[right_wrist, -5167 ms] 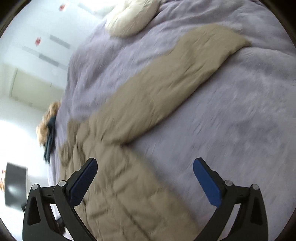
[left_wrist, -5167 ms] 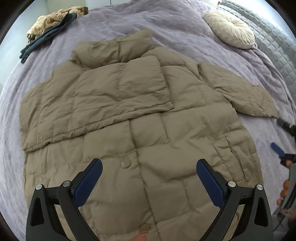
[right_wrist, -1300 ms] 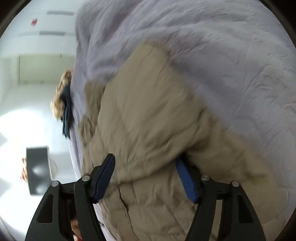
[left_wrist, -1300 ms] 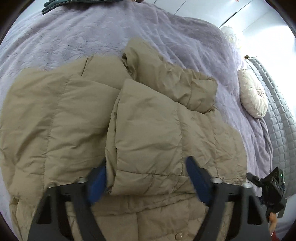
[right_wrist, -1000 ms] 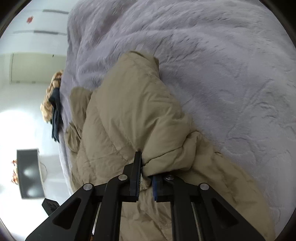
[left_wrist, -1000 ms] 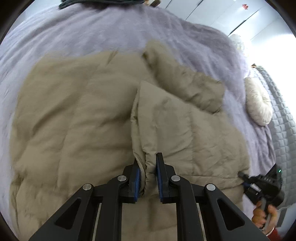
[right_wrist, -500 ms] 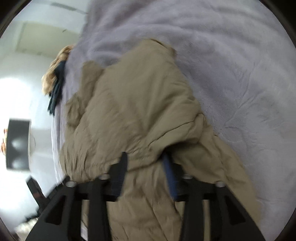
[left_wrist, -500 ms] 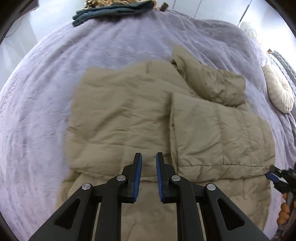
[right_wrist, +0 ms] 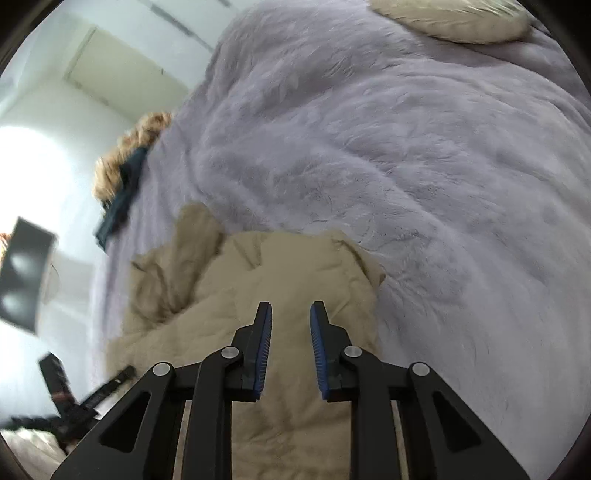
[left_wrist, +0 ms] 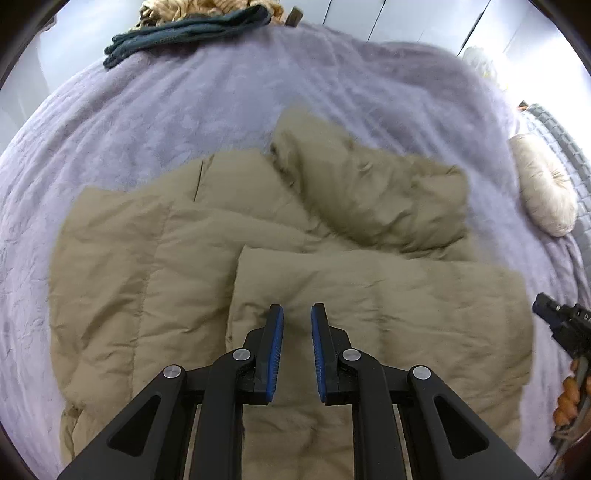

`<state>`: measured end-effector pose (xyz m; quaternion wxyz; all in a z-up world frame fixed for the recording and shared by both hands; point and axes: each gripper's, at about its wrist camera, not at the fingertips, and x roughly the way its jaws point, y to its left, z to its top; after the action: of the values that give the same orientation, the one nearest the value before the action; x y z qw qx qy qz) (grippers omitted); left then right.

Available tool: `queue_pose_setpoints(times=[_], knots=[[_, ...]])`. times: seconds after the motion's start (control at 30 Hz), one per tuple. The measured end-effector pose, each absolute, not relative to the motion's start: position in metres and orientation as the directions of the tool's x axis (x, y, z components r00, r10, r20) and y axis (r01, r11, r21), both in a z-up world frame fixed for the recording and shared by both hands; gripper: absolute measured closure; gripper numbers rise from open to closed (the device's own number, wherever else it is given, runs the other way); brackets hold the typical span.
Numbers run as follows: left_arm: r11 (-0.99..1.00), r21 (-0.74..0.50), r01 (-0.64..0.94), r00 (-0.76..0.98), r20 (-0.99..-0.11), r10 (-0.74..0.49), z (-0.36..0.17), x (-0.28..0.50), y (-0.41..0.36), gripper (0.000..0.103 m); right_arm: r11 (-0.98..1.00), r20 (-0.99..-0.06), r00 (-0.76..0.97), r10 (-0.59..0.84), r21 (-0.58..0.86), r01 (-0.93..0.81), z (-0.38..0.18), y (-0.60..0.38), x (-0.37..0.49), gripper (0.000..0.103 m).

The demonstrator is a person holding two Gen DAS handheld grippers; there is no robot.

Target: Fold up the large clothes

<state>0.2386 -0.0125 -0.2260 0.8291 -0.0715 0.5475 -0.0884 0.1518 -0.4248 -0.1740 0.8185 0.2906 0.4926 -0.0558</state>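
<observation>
A tan quilted puffer jacket [left_wrist: 155, 280] lies on the lilac bedspread [left_wrist: 184, 122] with both sleeves folded across its front. The folded right sleeve [left_wrist: 388, 295] lies flat on top, the hood [left_wrist: 369, 192] bunched beyond it. My left gripper [left_wrist: 296, 317] hovers over the sleeve, jaws nearly closed with a small gap, holding nothing. My right gripper [right_wrist: 290, 314] hovers over the jacket's right edge [right_wrist: 314, 266], jaws nearly closed and empty. The right gripper also shows at the right edge of the left wrist view [left_wrist: 561, 325].
A pile of dark teal and brown clothes [left_wrist: 192, 22] lies at the bed's far edge. A round cream cushion [left_wrist: 543, 188] rests by the grey quilted headboard [left_wrist: 569, 147]. The bedspread [right_wrist: 424, 147] spreads wide to the right of the jacket.
Both grippers let go of the folded sleeve they pinched a second ago and pulled back above the jacket. The sleeve now lies flat across the front.
</observation>
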Motion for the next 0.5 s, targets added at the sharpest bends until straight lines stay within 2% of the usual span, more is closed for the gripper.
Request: queue_pose_setpoints(times=[0.17,0.27,0.37,0.5], knots=[[0.970,-0.238,0.038,0.382,-0.894,-0.234,-0.250,0.248,-0.005,0.086,0.843,-0.888,0.452,0.087,0.307,0.442,-0.218,-0.437,0.159,0.081],[0.969,-0.239,0.065,0.386,-0.889,-0.245,-0.259,0.251,-0.010,0.086,0.804,-0.886,0.457,0.075,0.325,0.498,-0.240,-0.451,0.152,0.081],[0.970,-0.226,0.087,0.394,-0.887,-0.242,-0.264,0.250,-0.016,0.086,0.796,-0.878,0.475,0.064,0.332,0.506,-0.245,-0.454,0.147,0.082],[0.971,-0.222,0.088,0.391,-0.889,-0.239,-0.262,0.253,-0.015,0.086,0.849,-0.900,0.434,-0.027,0.209,0.485,-0.237,-0.442,0.152,0.082]])
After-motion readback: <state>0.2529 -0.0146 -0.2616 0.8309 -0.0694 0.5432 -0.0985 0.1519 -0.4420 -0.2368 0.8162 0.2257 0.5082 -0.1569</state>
